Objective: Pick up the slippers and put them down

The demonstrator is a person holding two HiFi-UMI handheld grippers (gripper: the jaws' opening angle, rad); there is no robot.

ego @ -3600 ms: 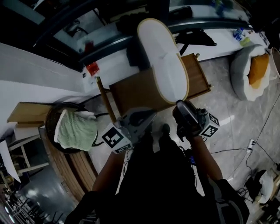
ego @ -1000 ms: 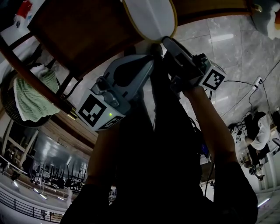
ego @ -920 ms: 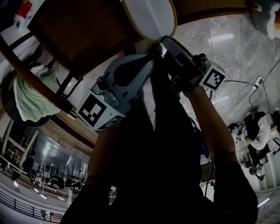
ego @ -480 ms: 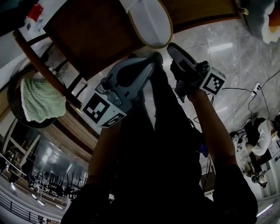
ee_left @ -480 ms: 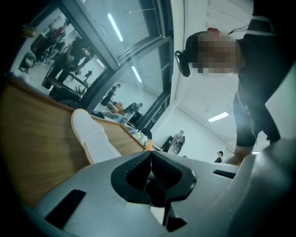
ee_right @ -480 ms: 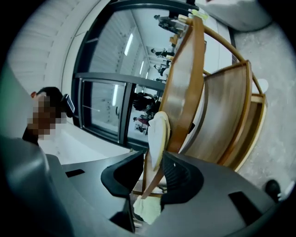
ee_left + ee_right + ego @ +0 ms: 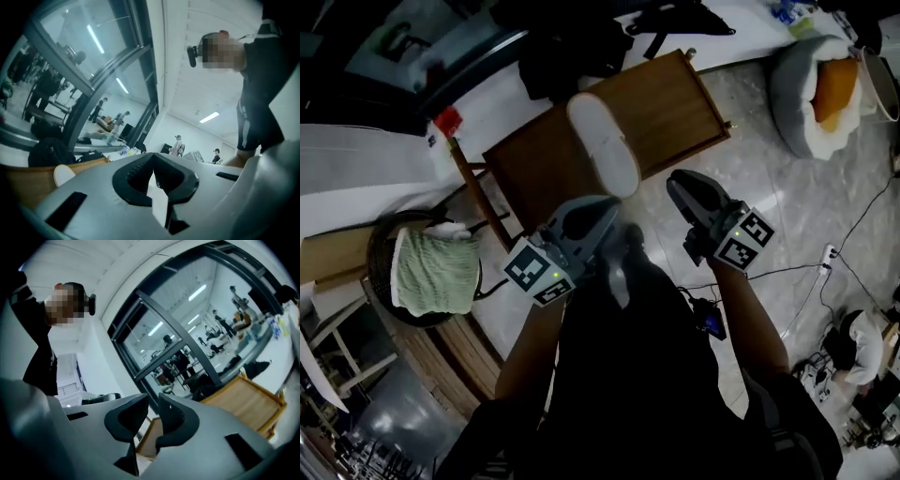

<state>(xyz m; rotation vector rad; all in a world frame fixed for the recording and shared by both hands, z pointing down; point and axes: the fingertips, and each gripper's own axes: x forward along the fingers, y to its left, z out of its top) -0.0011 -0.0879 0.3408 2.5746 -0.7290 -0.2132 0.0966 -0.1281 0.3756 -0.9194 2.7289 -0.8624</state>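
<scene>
While both point level | left gripper (image 7: pixel 153 156) fingers (image 7: pixel 132 178) together, empty | right gripper (image 7: pixel 153 400) fingers (image 7: pixel 123 420) just closing, narrow gap, empty

The person wears a black top (image 7: pixel 647 375) with short sleeves; the left gripper view shows a thin pale stripe down its side. A small black camera (image 7: pixel 191 50) is strapped at the forehead. The left gripper (image 7: pixel 609 208) has a smooth pale grey shell and black ribbed pads (image 7: pixel 136 176). At its rear sits a marker cube (image 7: pixel 539 272) printed with black-and-white squares, and a tiny green light (image 7: pixel 553 275) glows on that cube. The right gripper (image 7: pixel 677 183) has the same grey shell and its own checkered cube (image 7: pixel 742 241).
</scene>
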